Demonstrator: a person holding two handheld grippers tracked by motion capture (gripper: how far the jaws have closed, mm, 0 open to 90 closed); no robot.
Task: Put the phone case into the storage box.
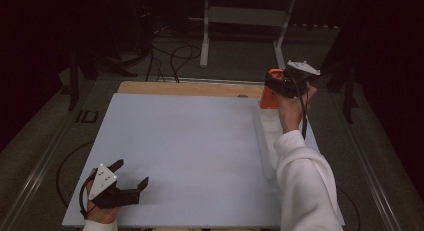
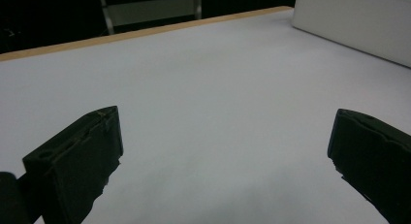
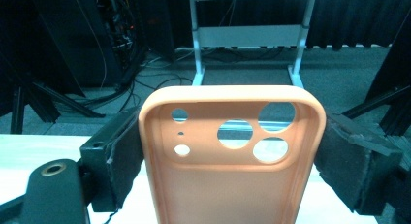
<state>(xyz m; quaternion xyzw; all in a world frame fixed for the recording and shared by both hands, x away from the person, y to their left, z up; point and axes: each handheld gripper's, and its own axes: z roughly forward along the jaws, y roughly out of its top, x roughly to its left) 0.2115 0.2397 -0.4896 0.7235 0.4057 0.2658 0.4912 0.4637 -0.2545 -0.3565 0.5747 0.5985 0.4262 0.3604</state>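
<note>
Gripping an orange phone case [image 3: 232, 161] by its two long edges, the right gripper [image 3: 232, 156] had both black jaws pressed flat against the sides, with the camera cut-outs at the top and the hollow inner face turned toward the gripper's camera. In the high view the right gripper [image 1: 286, 83] was held up over the far right part of the table, and the case [image 1: 267, 97] showed as an orange block just below and beyond it. A white sleeve [image 1: 300, 186] ran back from that hand toward the near edge.

The left gripper [image 1: 131, 177] rested low at the near left corner, jaws spread wide, nothing between them — in its own view, bare white table surface [image 2: 208, 88] lay between the two pads. A long white tray or ledge [image 1: 264, 141] ran along the right side of the table top, under the raised arm; its white wall [image 2: 354, 25] showed at the upper right of the left gripper view.

Judgement: step in hand was carrying the case, probably toward the open middle of the board. The case looked soft and thin-walled, so a hard squeeze could bow it; a light squeeze could let it pivot. Advice — keep the pads level on both edges, lower it upright, and open only once it touches the table.
</note>
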